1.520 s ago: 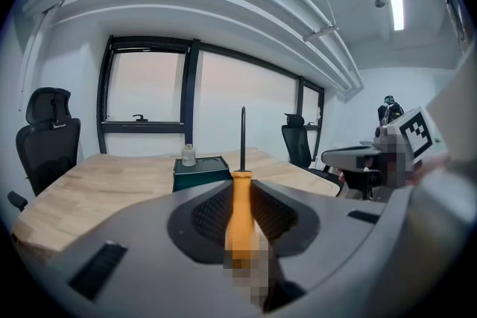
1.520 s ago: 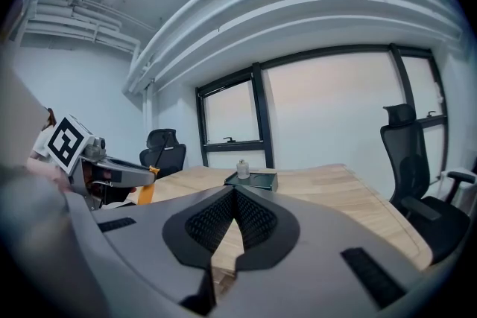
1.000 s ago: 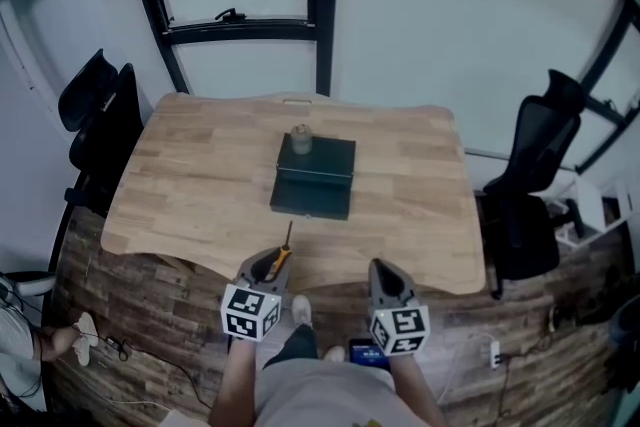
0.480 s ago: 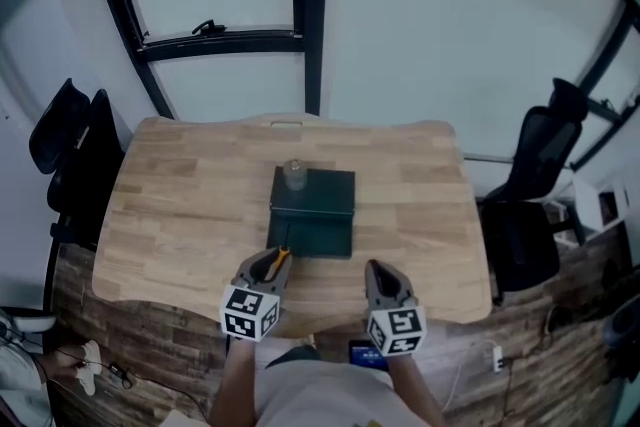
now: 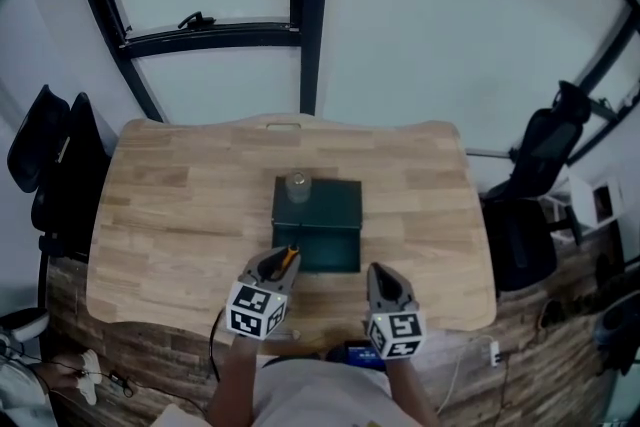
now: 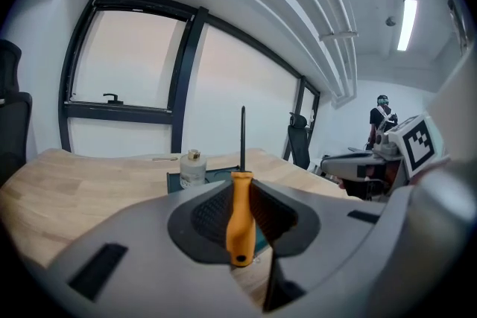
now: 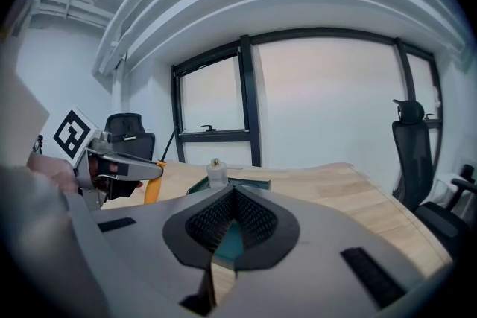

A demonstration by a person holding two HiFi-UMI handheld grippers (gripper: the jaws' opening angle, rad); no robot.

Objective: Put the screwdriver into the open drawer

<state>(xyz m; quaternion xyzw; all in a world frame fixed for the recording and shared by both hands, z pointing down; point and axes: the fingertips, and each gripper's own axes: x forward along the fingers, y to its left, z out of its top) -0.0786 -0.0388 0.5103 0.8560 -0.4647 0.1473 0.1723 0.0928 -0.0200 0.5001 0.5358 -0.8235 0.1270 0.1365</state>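
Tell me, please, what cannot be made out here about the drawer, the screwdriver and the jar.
- Inside of the drawer: too small and dark in the head view; the left gripper covers it in the left gripper view.
- Tip of the screwdriver: too thin in the left gripper view; lost against the drawer in the head view.
- Contents of the jar: too small in every view.

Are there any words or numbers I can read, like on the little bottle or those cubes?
None: no readable words or numbers in any view.
The left gripper and right gripper carry only black-and-white square patterns, not letters.
The bottle shows no label that can be read.
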